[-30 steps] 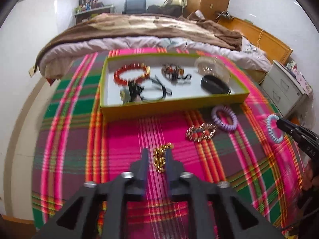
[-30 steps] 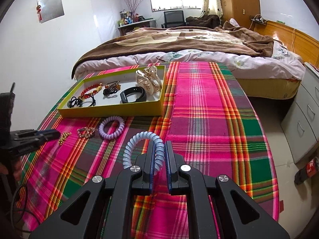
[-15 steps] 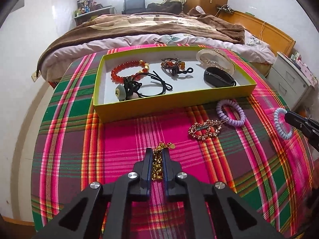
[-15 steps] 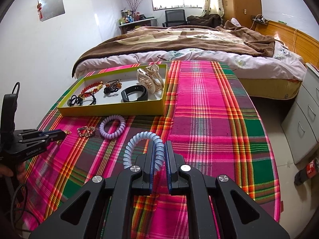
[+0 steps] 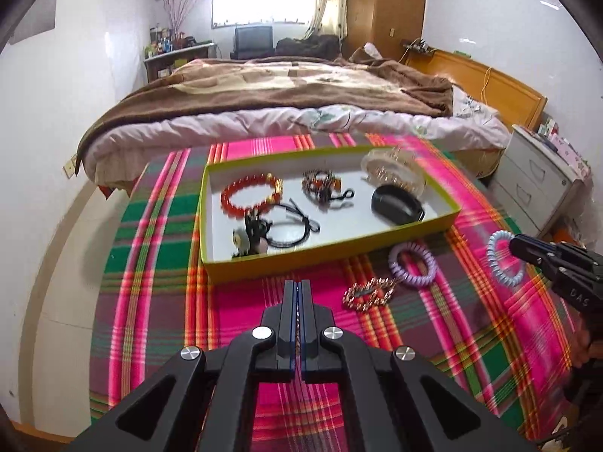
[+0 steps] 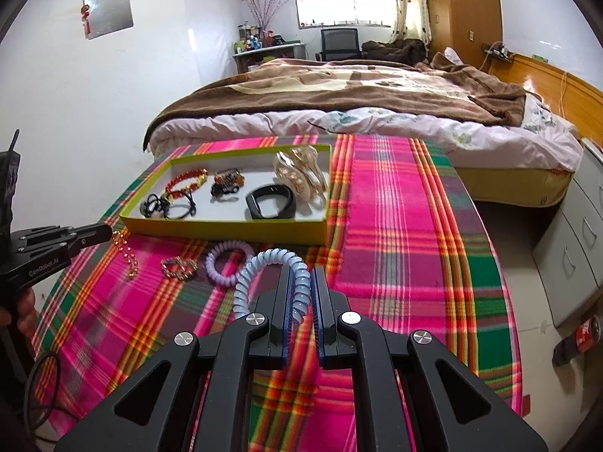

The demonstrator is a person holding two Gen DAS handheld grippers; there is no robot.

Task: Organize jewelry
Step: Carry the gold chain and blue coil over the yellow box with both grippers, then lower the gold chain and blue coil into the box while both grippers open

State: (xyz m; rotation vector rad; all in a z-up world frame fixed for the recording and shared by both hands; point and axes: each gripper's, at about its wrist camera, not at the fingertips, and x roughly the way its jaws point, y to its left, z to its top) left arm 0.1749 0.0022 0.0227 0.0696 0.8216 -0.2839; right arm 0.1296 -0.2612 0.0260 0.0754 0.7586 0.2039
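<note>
**Both claws clamped on jewelry above the plaid cloth**

A plaid cloth [image 5: 158, 263] in pink and green covers the table, with a bed [image 5: 286, 98] at its far side. On the far half of the cloth sits a shallow yellow-green tray [image 5: 331, 252]. Inside the tray lie a clear hair claw [image 5: 392, 169] at the far right, a black band [image 5: 395, 203] just in front of it, a red bead bracelet [image 5: 250, 196] at the left, a dark beaded piece [image 5: 320, 184] in the middle and black hair ties [image 5: 279, 229] near the front wall.

Near the tray's front right corner, on the cloth, lie a lilac spiral hair tie [image 5: 412, 263] and, just left and nearer, a gold link bracelet [image 5: 371, 292], close together.

The right gripper [image 6: 301, 301] is clamped on a pale blue spiral hair tie [image 6: 264, 267], whose loop curves out to the left of the fingers, near the lilac one.

The left gripper [image 6: 107, 230] has just been closing and is now pressed together on the top of a gold chain [image 6: 126, 254]. In the right wrist view the chain hangs down from the fingertips, left of the gold link bracelet and in front of the tray's near left corner; whether its lower end touches the cloth I cannot tell. In the left wrist view the chain is hidden behind the fingers
</note>
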